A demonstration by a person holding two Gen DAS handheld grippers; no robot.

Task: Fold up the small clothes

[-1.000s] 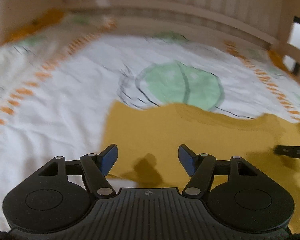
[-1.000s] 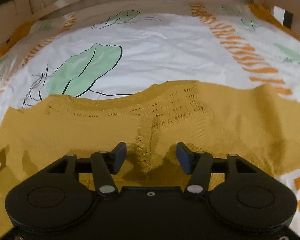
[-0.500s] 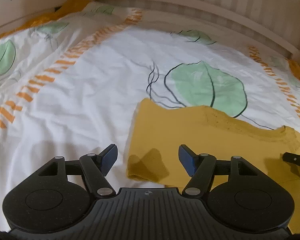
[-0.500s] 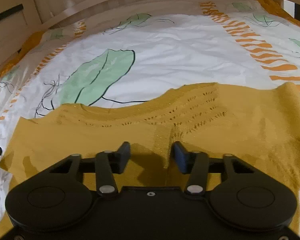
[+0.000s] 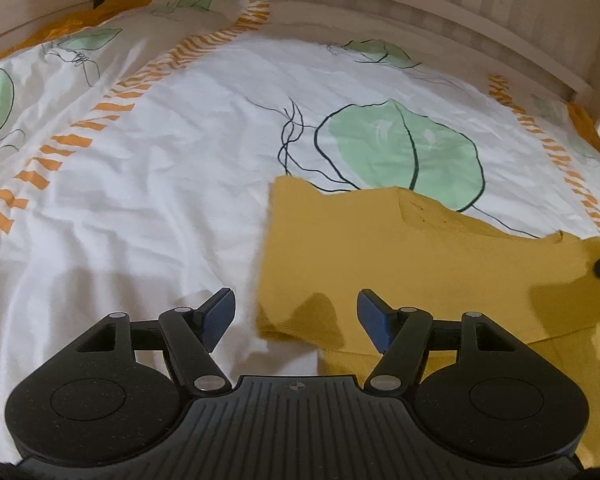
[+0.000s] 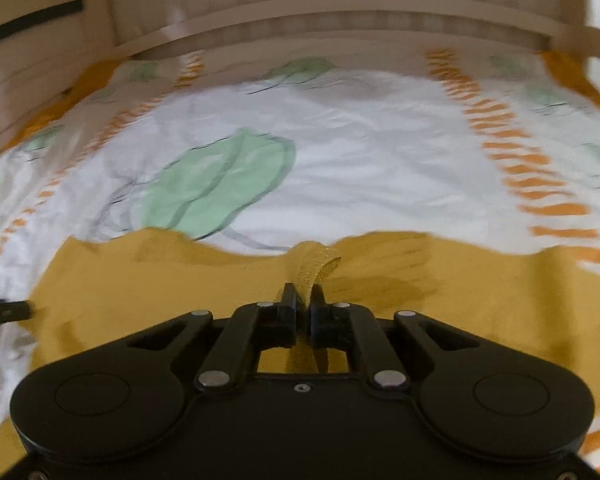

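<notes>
I am working on a bed, and the yellow top (image 6: 440, 292) is lying flat on the white sheet (image 5: 160, 184) with green leaves. I am holding a gripper in each hand.

My right gripper (image 6: 303, 300) is squeezing shut. It is pinching a knitted strip (image 6: 316, 268) in the middle of the top, and the strip is sticking up toward 12 o'clock from between the jaws. I think I am grabbing it there so I can lift that part and start a fold. This picture is a bit blurry.

My left gripper (image 5: 296, 314) is standing about halfway open and is holding nothing. It is hanging above the top's corner (image 5: 296, 320), which is lying between the two blue pads (image 5: 220, 312), closer to the pad at 3 o'clock. I think I am keeping it open there so it can take that corner too.

In the left view, the top is spreading from the middle out to 3 o'clock, and a black tip of my other gripper is showing there. The wooden bed rail (image 5: 380, 24) is curving across at 12 o'clock.
</notes>
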